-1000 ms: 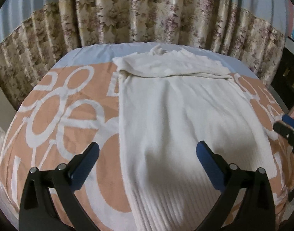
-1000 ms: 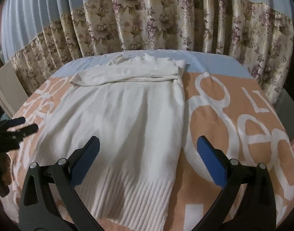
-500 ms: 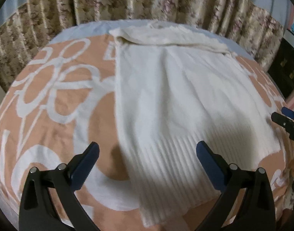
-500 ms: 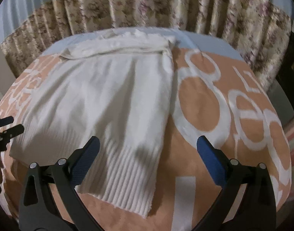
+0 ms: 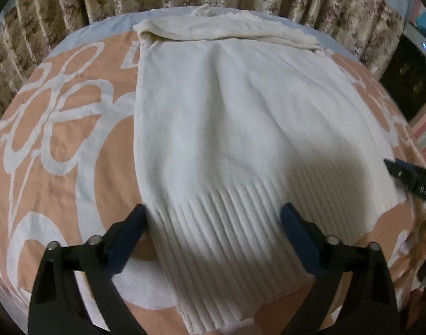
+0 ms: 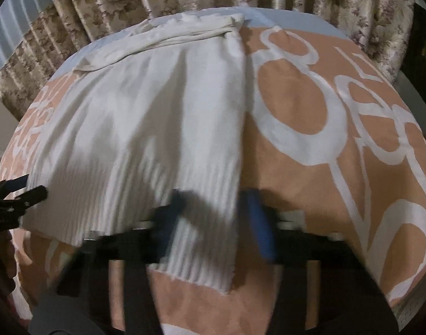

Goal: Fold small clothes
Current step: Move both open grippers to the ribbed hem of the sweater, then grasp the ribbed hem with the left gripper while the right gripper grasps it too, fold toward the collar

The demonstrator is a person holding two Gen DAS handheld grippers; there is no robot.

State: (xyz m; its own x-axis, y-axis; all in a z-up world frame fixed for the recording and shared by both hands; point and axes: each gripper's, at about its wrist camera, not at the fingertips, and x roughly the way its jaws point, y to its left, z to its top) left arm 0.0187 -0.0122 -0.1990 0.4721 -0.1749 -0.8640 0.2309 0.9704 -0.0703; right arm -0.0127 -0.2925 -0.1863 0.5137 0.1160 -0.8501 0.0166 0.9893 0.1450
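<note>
Here sweater [image 5: 229,128] hem edges straddled; blanket [image 5: 59,173] beside.

The left gripper [image 5: 213,217] is pointing steeply down, its 2 blue-padded fingers [image 5: 296,229] standing wide apart; its jaws have just been closing a little, with the sweater's [image 5: 226,111] ribbed hem between them, pads not visibly pressing. The right gripper [image 6: 213,212] is tilting down likewise, blurred, its jaws having just been closing hard around the hem's corner; whether its fingers [image 6: 257,223] are pinching is unclear.
</note>
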